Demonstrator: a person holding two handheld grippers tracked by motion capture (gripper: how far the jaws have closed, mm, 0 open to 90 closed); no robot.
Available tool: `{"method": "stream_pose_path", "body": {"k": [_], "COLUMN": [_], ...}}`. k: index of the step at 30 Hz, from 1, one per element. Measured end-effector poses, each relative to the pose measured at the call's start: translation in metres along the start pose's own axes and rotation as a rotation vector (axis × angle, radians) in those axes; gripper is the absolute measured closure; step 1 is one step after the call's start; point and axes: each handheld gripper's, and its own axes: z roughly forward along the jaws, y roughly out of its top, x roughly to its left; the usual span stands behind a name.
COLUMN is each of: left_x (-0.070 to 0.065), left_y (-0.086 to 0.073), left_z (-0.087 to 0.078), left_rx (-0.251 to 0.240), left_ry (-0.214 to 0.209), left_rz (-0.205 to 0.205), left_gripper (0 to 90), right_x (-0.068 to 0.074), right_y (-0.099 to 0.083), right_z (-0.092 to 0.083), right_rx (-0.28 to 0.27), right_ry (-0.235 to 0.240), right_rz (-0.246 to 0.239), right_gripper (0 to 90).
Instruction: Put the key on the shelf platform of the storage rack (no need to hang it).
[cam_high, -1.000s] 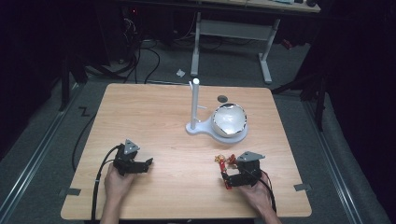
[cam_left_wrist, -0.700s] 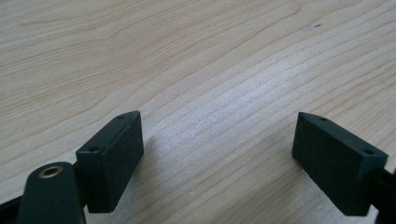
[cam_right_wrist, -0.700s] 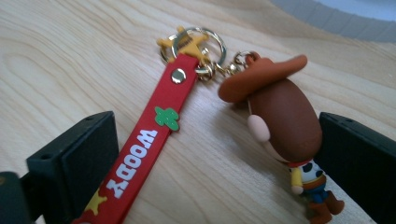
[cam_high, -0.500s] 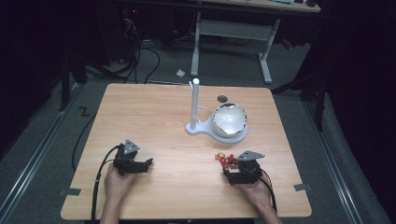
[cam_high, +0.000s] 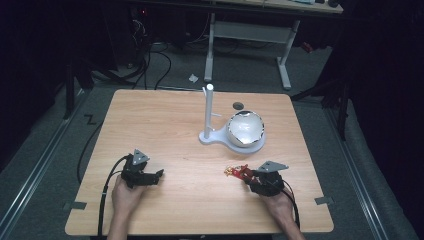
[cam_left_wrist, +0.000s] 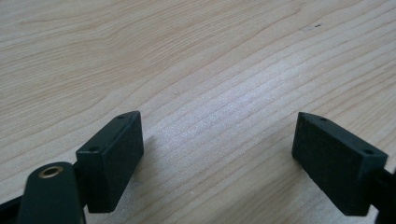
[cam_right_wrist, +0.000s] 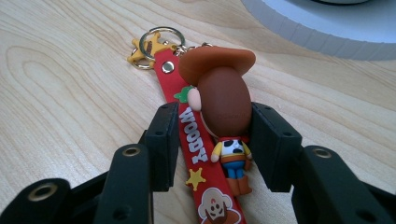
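A Woody keychain (cam_right_wrist: 224, 102), a small cowboy figure on a red strap with a gold star and ring, lies on the wooden table (cam_high: 165, 125) at the front right. My right gripper (cam_right_wrist: 215, 121) has just been closing and its pads now touch the figure's head and the strap edge from both sides. From above, the keychain (cam_high: 236, 172) sticks out to the left of the right gripper (cam_high: 252, 177). My left gripper (cam_high: 155, 175) rests at the front left; its jaws (cam_left_wrist: 219, 126) stand wide open over bare wood.
A white stand (cam_high: 209, 112) with an upright post and a flat base carries a shiny round bowl (cam_high: 246, 127) just behind the right gripper. A small dark disc (cam_high: 238, 106) lies behind it. Cables trail from both grippers toward the front edge.
The right gripper's jaws have narrowed around the keychain and the hand shifted slightly toward it. The left hand and gripper have not moved.
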Motion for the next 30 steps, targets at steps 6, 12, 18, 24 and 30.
{"method": "stream_pose_path", "body": {"k": [6, 12, 18, 24, 30], "left_x": [0.000, 0.000, 0.000, 0.000, 0.000], "left_y": [0.000, 0.000, 0.000, 0.000, 0.000], "left_z": [0.000, 0.000, 0.000, 0.000, 0.000], "left_rx": [0.000, 0.000, 0.000, 0.000, -0.001], "left_ry": [0.000, 0.000, 0.001, 0.002, 0.002], "left_rz": [0.000, 0.000, -0.001, -0.001, -0.002], "left_gripper": [16.9, 16.9, 16.8, 16.8, 16.8], "right_x": [-0.001, -0.002, -0.007, -0.006, -0.007], "right_y": [-0.001, -0.001, -0.001, 0.002, 0.006], "right_z": [-0.002, -0.008, -0.015, -0.023, -0.033], "right_rx": [-0.007, -0.047, -0.063, -0.097, -0.145], "right_ry": [-0.009, -0.018, -0.028, -0.025, -0.013], "right_rz": [-0.023, -0.028, -0.028, -0.048, -0.047], "right_gripper": [70.9, 73.5, 86.3, 86.6, 86.7]}}
